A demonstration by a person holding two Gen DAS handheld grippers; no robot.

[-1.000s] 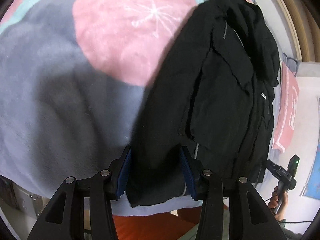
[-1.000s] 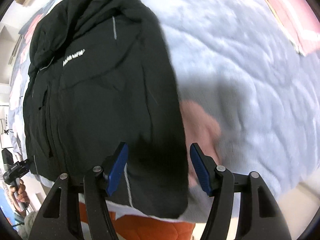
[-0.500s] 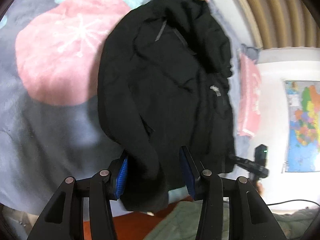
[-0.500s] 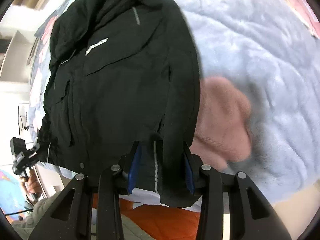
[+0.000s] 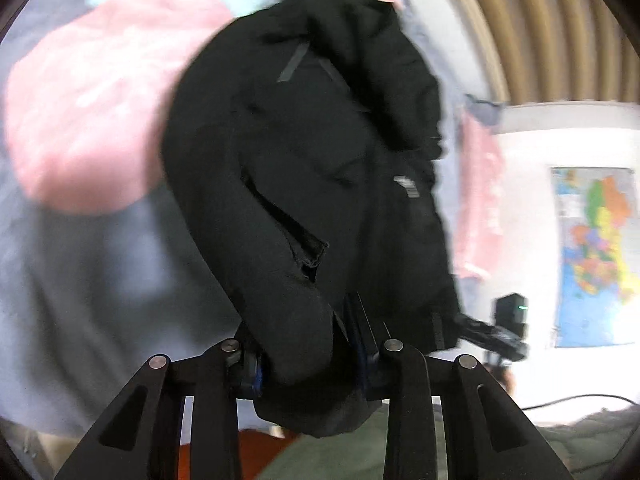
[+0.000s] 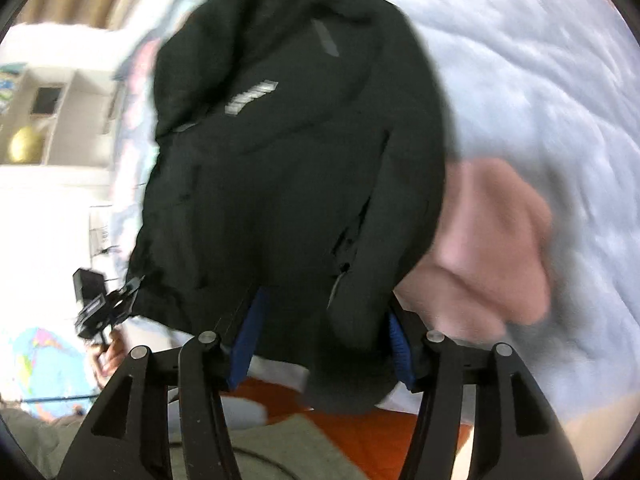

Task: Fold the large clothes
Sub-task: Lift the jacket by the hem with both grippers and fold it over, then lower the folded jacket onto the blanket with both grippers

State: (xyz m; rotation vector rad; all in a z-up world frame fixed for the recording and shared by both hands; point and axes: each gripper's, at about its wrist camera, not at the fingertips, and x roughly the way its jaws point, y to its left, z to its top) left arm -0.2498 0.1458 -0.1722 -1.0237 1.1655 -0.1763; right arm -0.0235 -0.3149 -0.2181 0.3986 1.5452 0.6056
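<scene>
My left tool (image 5: 310, 364) pinches the jacket (image 5: 312, 168) at its near hem, on the sleeve side. The jacket lies lengthwise on the bed, over the blanket (image 5: 80, 240), collar far. Left of it the blanket gives open room. My right tool (image 6: 320, 338) grips the other hem corner, cloth bunched between its pads. Right of the jacket (image 6: 296, 152), more blanket (image 6: 540, 100) lies free. A wall map (image 5: 596, 256) hangs beyond the bed's edge.
</scene>
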